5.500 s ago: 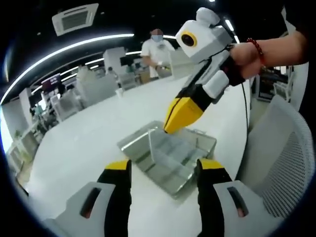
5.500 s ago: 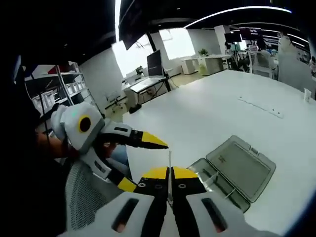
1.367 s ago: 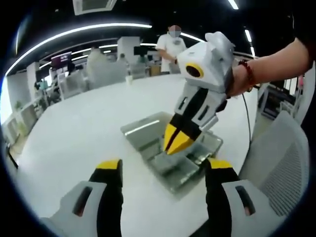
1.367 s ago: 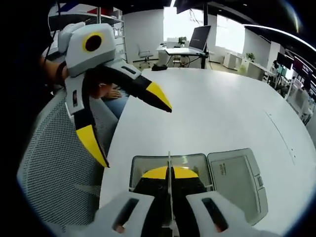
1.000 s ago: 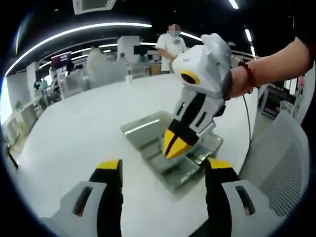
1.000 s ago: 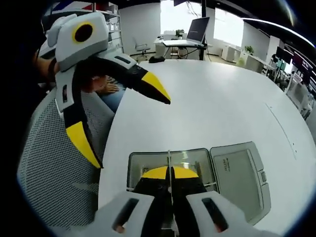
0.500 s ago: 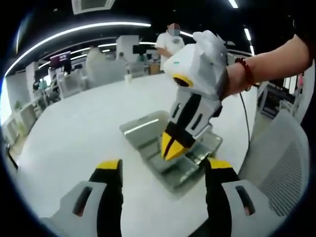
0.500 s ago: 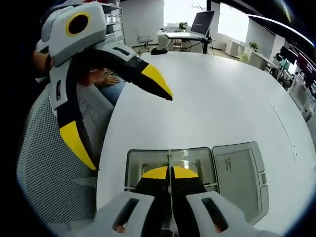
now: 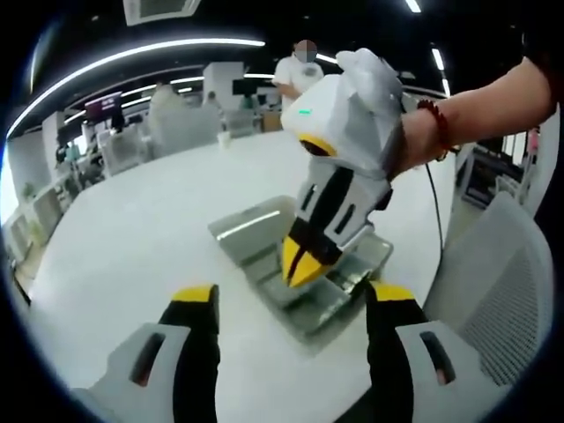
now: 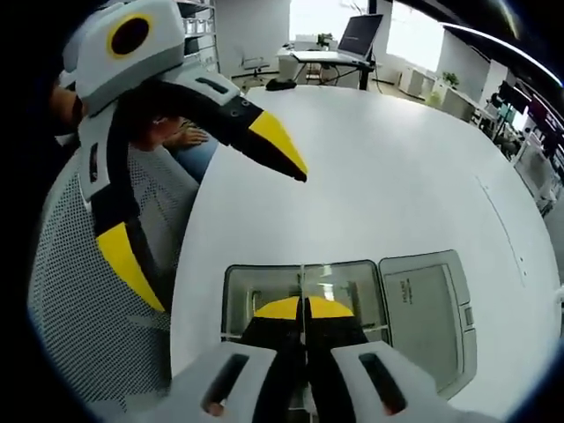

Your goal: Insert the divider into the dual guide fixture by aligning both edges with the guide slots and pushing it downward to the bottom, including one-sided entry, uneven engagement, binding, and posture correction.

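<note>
In the right gripper view, the right tool [image 10: 302, 308] is pinching its yellow-tipped jaws shut on the divider [image 10: 302, 280], a thin clear sheet standing edge-on between them and rising as a fine line; the sheet is sitting over the open tray of the dual guide fixture [image 10: 251, 286], a clear box lying on the white desk [image 10: 379, 185], with its hinged lid [image 10: 430, 308] lying flat just beside the tray; how far down the divider is sitting cannot be told. In the left gripper view, that same right tool [image 9: 304, 263] is pointing steeply down with its closed tips inside the fixture [image 9: 251, 231], and a person's hand [image 9: 421, 141] wearing a red bead bracelet is gripping its body. The left tool [image 9: 289, 304] is hovering with its jaws spread wide, holding nothing, above the desk [image 9: 132, 238] on the near side of the fixture; in the right gripper view it [image 10: 211, 211] is hanging over the desk edge beside a mesh chair [image 10: 84, 291], well apart from the tray.
</note>
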A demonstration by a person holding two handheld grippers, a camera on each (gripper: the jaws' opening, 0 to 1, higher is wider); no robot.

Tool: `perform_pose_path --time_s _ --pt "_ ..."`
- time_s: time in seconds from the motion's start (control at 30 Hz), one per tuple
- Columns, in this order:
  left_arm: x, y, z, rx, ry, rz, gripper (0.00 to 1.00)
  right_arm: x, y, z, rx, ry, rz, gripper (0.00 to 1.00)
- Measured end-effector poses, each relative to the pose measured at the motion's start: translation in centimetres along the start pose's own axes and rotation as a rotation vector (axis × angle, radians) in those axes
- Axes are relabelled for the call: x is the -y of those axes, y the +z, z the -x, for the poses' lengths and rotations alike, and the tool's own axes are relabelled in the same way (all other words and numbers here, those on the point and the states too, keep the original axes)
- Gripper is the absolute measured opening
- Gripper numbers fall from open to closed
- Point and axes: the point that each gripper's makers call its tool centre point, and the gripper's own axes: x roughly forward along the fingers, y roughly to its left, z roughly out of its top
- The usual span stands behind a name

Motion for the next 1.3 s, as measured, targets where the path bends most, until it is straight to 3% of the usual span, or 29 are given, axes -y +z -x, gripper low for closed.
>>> perform_pose_path --time_s 0.53,0.77,1.1,1.3 --pt "-0.3 0.4 0.2 0.021 0.014 0.003 0.66 -0.2 0.2 0.6 0.06 -0.083 -0.069 0.01" --pt "0.4 0.0 -0.2 0.003 -0.018 -0.006 0.66 -0.2 1.1 1.6 0.133 -0.118 -0.158 0.03" --pt "1.7 -0.1 -0.4 -0.001 -0.078 -0.004 0.66 -0.3 0.5 3.8 0.208 -0.204 -0.271 0.09" --pt "2.1 0.5 -0.1 0.029 -0.11 0.04 0.67 -0.2 0.5 5.9 0.316 -0.262 -0.414 0.12"
